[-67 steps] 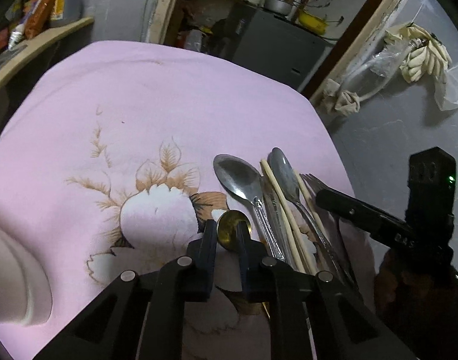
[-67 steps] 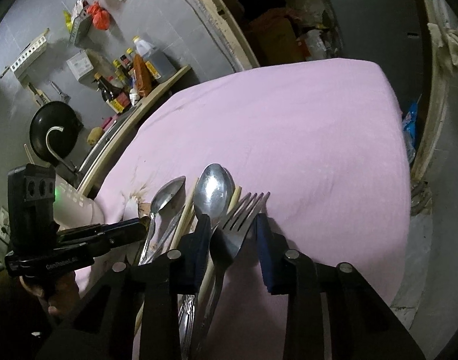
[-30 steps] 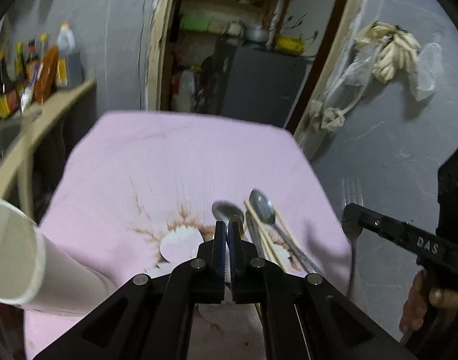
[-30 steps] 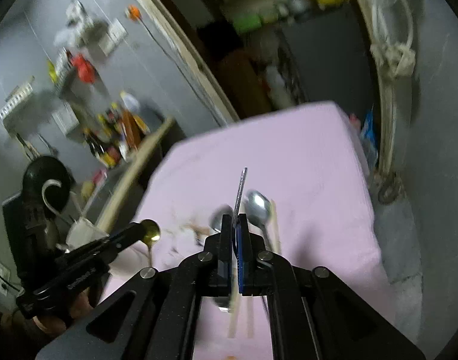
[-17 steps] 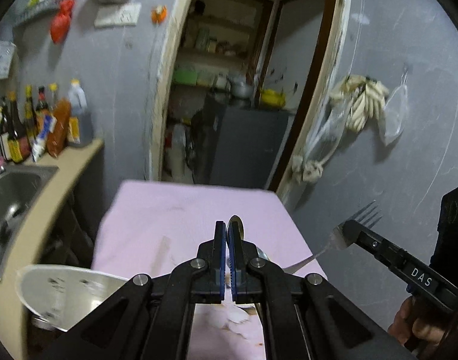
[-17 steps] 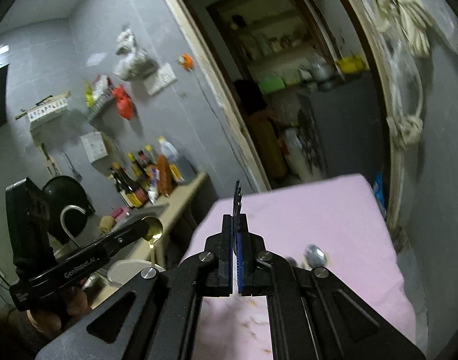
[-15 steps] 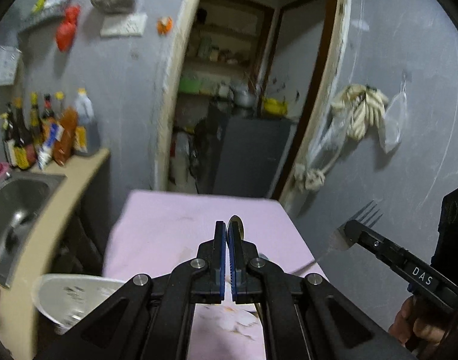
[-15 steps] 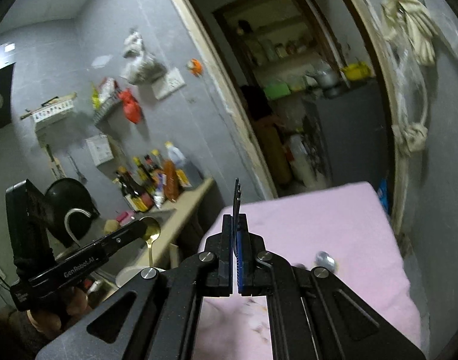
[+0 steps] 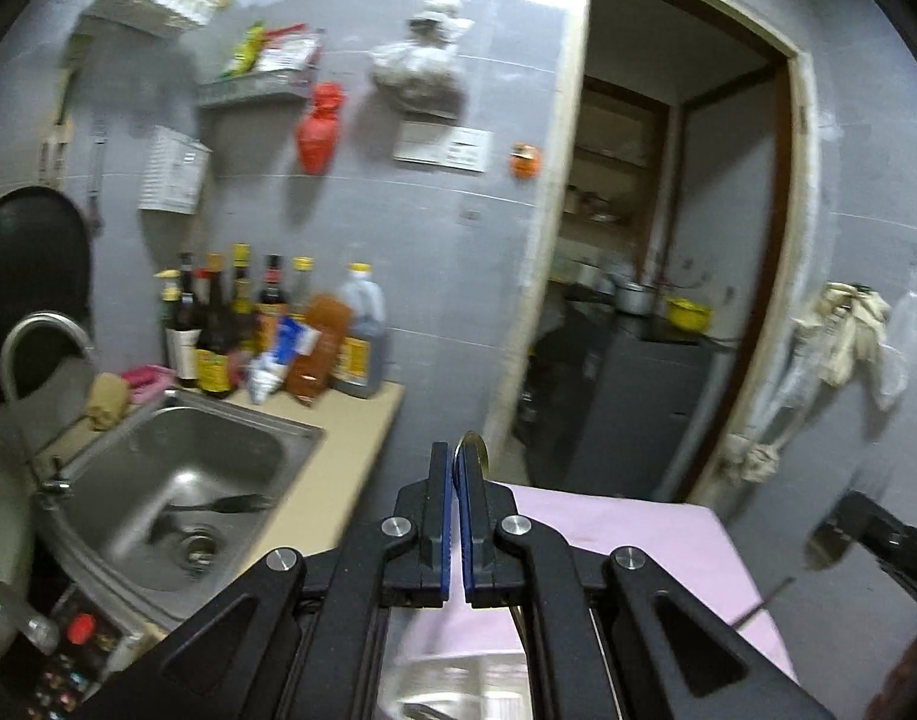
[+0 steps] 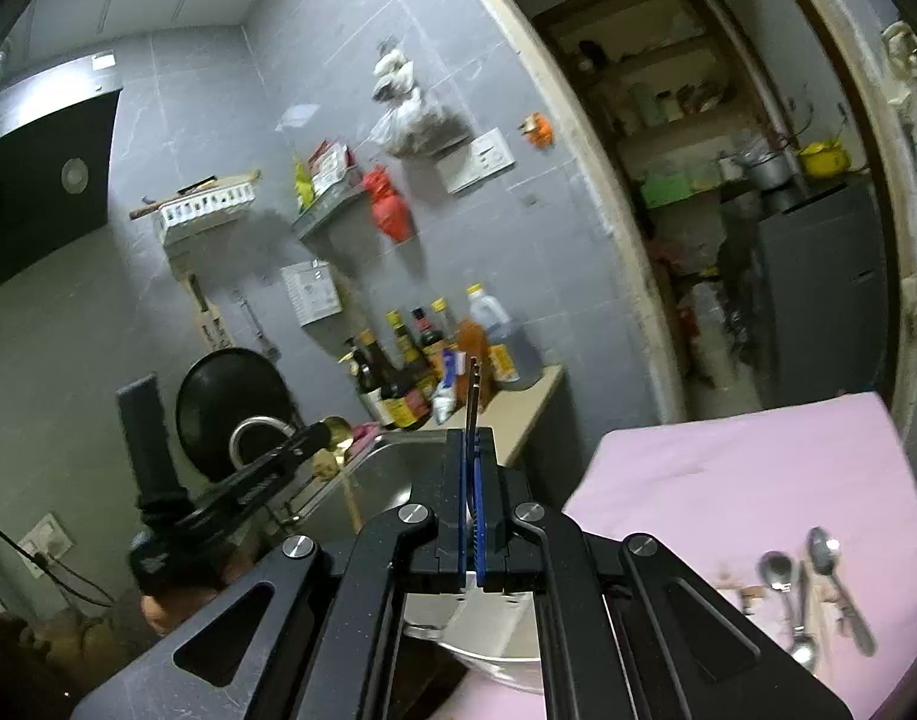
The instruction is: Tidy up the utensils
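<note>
My left gripper (image 9: 456,468) is shut on a gold spoon (image 9: 472,450), held upright and edge-on; from the right wrist view its bowl (image 10: 338,433) shows at the left gripper's tip above the sink. My right gripper (image 10: 470,450) is shut on a fork (image 10: 473,387), also edge-on and pointing up; the left wrist view shows it blurred (image 9: 827,543) at the far right. Both are raised above a white utensil holder (image 10: 488,642) just below the fingers. Two spoons (image 10: 782,588) and other utensils (image 10: 842,594) lie on the pink cloth (image 10: 758,468).
A steel sink (image 9: 176,480) with a tap (image 9: 38,336) is at left. Sauce bottles (image 9: 266,324) line the beige counter (image 9: 338,462). A black pan (image 10: 230,408) hangs on the wall. An open doorway (image 9: 656,276) leads to a back room.
Both grippers closed on their utensils, lifted them off the cloth and swung left toward the sink and the white holder. The views now look up at the wall.
</note>
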The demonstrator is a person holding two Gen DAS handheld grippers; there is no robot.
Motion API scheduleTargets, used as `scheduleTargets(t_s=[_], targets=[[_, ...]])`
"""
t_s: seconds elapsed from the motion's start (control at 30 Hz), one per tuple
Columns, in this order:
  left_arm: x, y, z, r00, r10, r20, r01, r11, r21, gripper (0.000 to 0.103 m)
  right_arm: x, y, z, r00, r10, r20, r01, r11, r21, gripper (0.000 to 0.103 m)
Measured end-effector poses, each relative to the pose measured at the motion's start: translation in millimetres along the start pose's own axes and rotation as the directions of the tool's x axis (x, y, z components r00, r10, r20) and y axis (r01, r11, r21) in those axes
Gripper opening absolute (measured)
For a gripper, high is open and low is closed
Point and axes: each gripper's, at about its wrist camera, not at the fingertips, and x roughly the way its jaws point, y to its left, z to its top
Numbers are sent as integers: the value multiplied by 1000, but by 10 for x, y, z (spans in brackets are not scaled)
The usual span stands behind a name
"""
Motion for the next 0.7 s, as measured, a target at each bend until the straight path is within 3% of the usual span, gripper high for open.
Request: scheduleTargets(t_s=[0.33,0.7], targets=[[349,159,-343,998,66,-23,-66,998,4,3,438,-148,-344,996,-14,-93,18,999,48,2],[504,-37,-640,994,111,-21,-108,987,117,3,716,-409,-666,983,-33,-182,57,990,130,3]])
